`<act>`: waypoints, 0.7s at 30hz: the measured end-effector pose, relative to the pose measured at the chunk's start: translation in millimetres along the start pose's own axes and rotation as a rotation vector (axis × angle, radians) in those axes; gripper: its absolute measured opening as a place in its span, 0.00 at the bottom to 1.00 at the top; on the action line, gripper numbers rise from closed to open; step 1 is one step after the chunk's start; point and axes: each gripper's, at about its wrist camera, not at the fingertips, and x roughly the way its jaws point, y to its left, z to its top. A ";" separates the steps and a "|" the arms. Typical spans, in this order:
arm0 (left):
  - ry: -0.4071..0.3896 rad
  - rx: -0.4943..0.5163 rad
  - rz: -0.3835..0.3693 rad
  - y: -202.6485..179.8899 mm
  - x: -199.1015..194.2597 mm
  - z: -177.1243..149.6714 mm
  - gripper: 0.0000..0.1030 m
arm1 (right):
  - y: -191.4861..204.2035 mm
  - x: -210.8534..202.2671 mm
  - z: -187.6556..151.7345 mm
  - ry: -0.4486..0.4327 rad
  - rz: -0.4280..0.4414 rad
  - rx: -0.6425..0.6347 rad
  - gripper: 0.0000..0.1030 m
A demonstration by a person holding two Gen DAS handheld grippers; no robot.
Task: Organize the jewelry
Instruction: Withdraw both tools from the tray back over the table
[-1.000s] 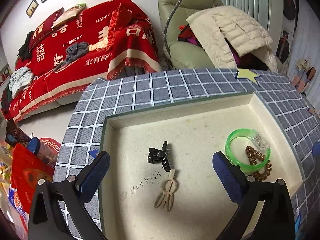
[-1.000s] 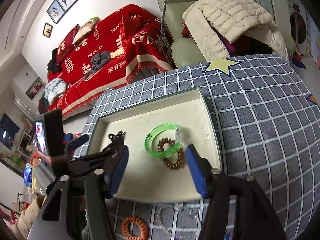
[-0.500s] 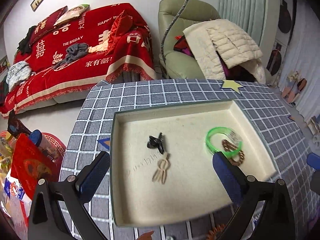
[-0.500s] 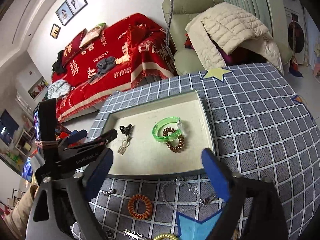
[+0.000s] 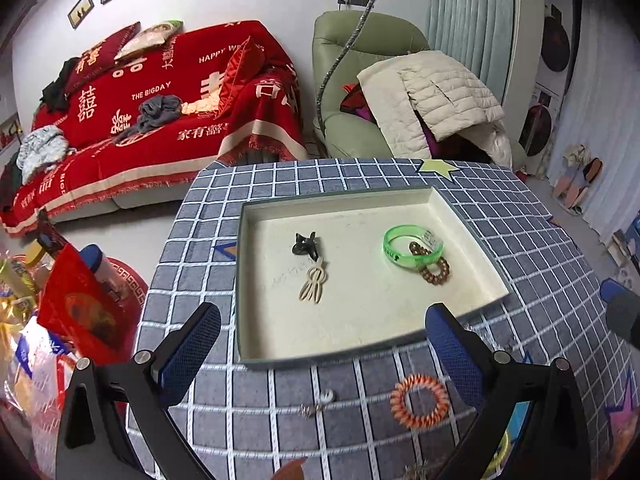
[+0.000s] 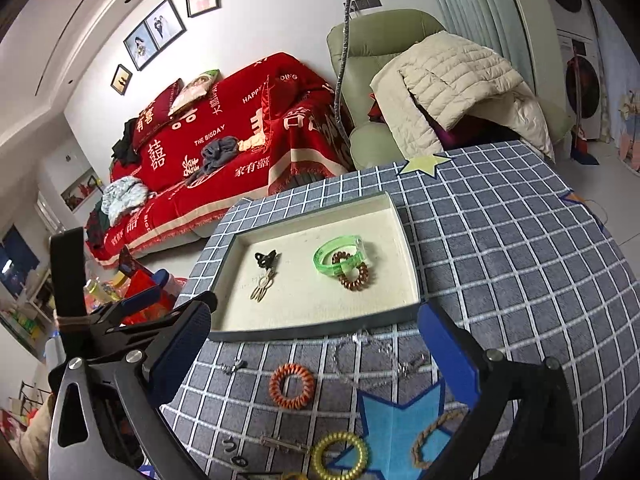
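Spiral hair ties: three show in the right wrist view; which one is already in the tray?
The brown spiral hair tie, lying against the green bangle inside the tray. The orange one and the yellow one lie on the checked cloth.

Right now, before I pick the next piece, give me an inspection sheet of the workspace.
Surface: round table under a grey checked cloth with star patches.
Job's things: tray holds black claw clip, beige clip, green bangle, brown coil tie; outside it, orange coil tie, yellow coil tie, silver chain.
Clutter: snack bags beside the table.
Grippers: left gripper open, empty; right gripper opening, empty.
Cables: nothing seen.
Surroundings: red-covered sofa, green armchair.
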 end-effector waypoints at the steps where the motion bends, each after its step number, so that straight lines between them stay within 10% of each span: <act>1: -0.004 0.006 -0.001 -0.3 -3.1 -3.0 1.00 | 0.0 -2.2 -1.5 0.001 -0.001 -0.002 1.00; 21: 0.096 0.027 -0.018 -21.5 -19.6 -86.3 1.00 | -47.6 -29.1 -56.0 0.120 -0.140 0.028 1.00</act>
